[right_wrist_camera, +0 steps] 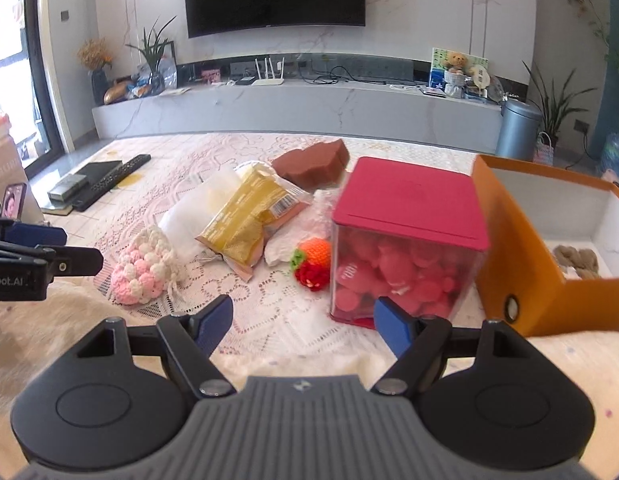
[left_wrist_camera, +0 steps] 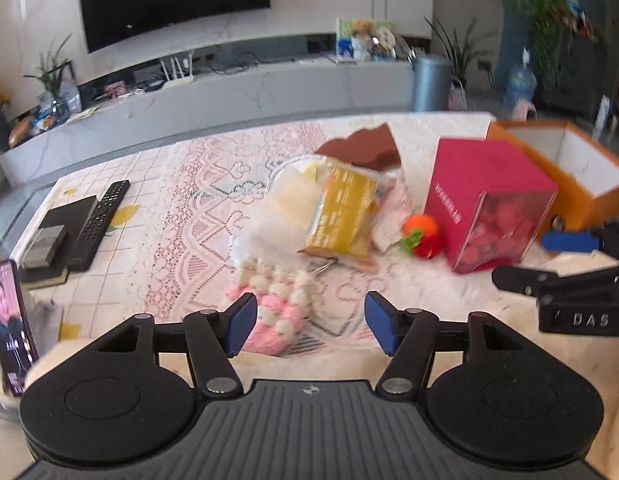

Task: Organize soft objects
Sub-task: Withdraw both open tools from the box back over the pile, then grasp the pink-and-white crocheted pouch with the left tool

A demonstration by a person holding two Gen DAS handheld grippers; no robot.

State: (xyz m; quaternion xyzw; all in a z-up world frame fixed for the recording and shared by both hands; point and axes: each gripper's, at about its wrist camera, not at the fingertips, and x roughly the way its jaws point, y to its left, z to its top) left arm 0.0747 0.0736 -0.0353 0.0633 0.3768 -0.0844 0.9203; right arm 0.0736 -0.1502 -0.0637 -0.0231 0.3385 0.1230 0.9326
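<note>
A pink-and-cream crocheted pouch (left_wrist_camera: 275,308) (right_wrist_camera: 143,272) lies on the lace cloth, just ahead of my left gripper (left_wrist_camera: 311,322), which stands open with its left pad beside the pouch. A yellow snack packet (left_wrist_camera: 341,216) (right_wrist_camera: 245,224) rests on white plastic bags (right_wrist_camera: 193,208). Behind it sits a brown sponge (left_wrist_camera: 363,146) (right_wrist_camera: 313,164). A crocheted strawberry (left_wrist_camera: 423,236) (right_wrist_camera: 313,264) lies beside the red-lidded clear box (left_wrist_camera: 489,200) (right_wrist_camera: 405,240). My right gripper (right_wrist_camera: 303,326) is open over bare cloth in front of that box. Its arm (left_wrist_camera: 565,280) shows in the left wrist view.
An open orange box (right_wrist_camera: 521,264) (left_wrist_camera: 565,168) at the right holds a beige knitted item (right_wrist_camera: 575,262). Remotes and a black case (left_wrist_camera: 85,224) (right_wrist_camera: 101,184) lie at the far left. A phone (left_wrist_camera: 11,328) stands near the left edge. The TV bench (right_wrist_camera: 301,108) runs behind.
</note>
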